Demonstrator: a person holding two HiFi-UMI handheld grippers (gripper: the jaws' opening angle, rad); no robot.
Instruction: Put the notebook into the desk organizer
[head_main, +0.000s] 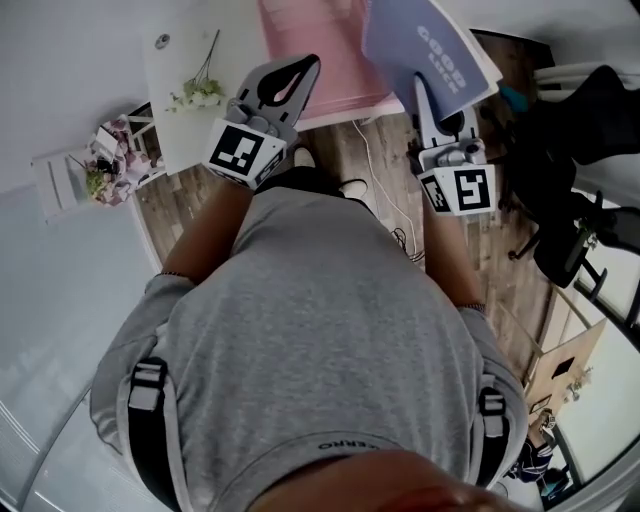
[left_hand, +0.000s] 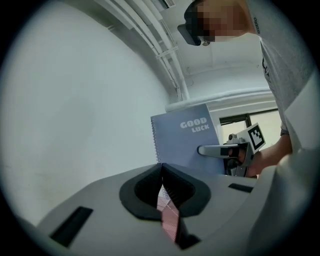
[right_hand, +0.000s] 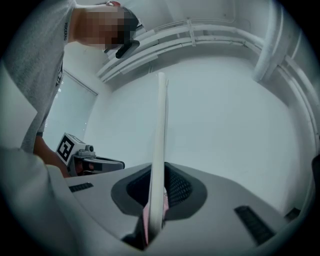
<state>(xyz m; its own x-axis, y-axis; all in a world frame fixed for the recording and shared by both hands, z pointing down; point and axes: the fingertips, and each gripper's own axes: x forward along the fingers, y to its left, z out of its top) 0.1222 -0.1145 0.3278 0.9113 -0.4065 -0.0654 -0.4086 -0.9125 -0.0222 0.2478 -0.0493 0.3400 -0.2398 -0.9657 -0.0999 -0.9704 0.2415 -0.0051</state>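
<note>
A blue-grey spiral notebook (head_main: 430, 50) printed "GOOD LUCK" is held up in the air, and my right gripper (head_main: 424, 92) is shut on its lower edge. In the right gripper view the notebook (right_hand: 161, 150) stands edge-on, rising straight out of the gripper (right_hand: 157, 187). The left gripper view shows its cover (left_hand: 187, 140) with the right gripper (left_hand: 212, 150) clamped on it. My left gripper (head_main: 306, 66) is raised beside it, jaws together with nothing in them (left_hand: 161, 176). A pink ribbed thing (head_main: 320, 60) lies beyond both grippers; I cannot tell what it is.
A white table (head_main: 180, 120) with a flower sprig (head_main: 200, 92) stands to the left, and a small white stand (head_main: 60, 180) with flowers beside it. A black office chair (head_main: 590, 150) is on the right. Cables (head_main: 385, 190) run over the wood floor. A cardboard box (head_main: 565, 370) sits lower right.
</note>
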